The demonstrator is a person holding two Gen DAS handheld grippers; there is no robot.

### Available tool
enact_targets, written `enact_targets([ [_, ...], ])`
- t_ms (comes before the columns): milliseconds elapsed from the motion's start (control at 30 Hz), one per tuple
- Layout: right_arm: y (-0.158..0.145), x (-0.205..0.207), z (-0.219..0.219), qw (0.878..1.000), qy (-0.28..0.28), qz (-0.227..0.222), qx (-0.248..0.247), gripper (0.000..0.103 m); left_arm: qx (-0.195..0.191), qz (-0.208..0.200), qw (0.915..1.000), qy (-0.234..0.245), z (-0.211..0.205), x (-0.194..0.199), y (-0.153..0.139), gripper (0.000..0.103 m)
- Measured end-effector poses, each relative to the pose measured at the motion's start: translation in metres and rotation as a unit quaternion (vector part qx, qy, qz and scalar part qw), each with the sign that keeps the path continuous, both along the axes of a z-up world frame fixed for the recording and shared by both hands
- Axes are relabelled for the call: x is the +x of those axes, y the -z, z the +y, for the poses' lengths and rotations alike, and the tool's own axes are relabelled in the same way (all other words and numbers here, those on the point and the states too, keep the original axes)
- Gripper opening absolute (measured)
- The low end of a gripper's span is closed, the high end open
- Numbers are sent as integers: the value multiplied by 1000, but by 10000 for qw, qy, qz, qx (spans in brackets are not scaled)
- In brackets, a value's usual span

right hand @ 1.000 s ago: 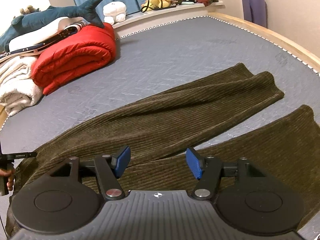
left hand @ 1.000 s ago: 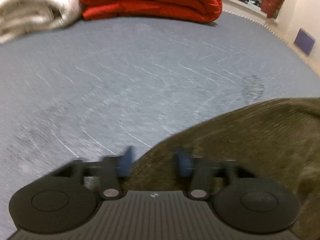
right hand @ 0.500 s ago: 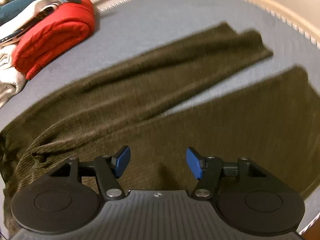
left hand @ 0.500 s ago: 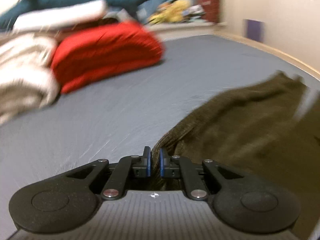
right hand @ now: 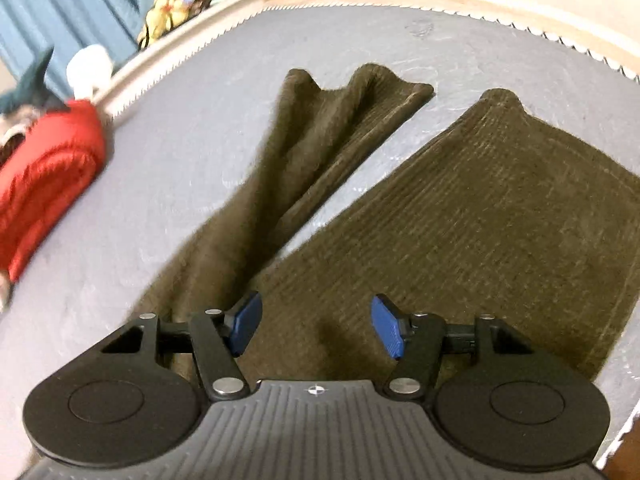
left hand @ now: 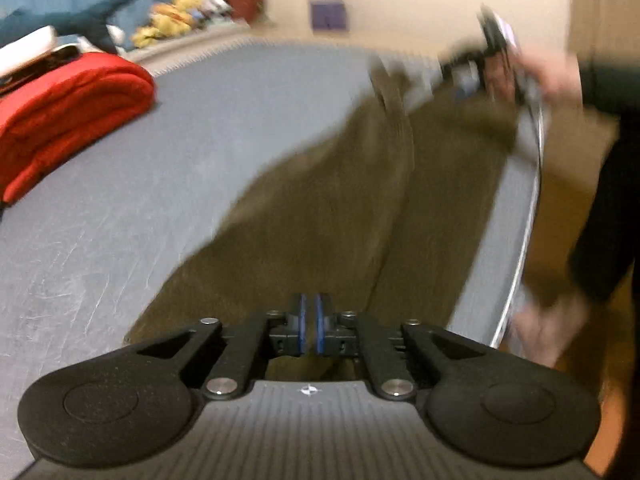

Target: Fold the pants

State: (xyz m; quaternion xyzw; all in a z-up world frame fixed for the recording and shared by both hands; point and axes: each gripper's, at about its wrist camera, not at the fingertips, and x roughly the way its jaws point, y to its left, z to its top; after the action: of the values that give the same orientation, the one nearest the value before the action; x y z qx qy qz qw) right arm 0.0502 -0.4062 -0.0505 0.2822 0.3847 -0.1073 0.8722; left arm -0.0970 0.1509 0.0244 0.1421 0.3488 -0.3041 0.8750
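Observation:
Brown corduroy pants (right hand: 460, 216) lie spread on the grey mattress (right hand: 168, 168), the two legs pointing away in the right wrist view. My left gripper (left hand: 310, 326) is shut on the waist end of the pants (left hand: 320, 216), which stretch away from it. My right gripper (right hand: 316, 326) is open and empty just above the near leg, near its upper part. In the left wrist view the right gripper (left hand: 492, 64) shows blurred at the far end, held by a hand.
A folded red quilt (left hand: 60, 112) lies at the left of the mattress, with a shark plush (left hand: 72, 20) and stuffed toys (right hand: 172, 4) behind it. The mattress edge (left hand: 524, 232) runs close on the right, with wooden floor beyond.
My left gripper closed on the pants' waist end and swung to face along them. My right gripper moved along the legs toward the cuffs, still open.

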Motion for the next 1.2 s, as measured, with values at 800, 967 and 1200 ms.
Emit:
enact_targets([
  [800, 40, 100, 25, 9977, -1, -257, 627, 58, 1295, 497, 9872, 786, -117, 36, 95, 56],
  [967, 38, 105, 25, 9976, -55, -323, 603, 25, 1387, 483, 9866, 711, -119, 43, 99, 50],
  [1200, 12, 89, 14, 9963, 57, -638, 581, 13, 1437, 338, 9868, 667, -116, 42, 92, 11],
])
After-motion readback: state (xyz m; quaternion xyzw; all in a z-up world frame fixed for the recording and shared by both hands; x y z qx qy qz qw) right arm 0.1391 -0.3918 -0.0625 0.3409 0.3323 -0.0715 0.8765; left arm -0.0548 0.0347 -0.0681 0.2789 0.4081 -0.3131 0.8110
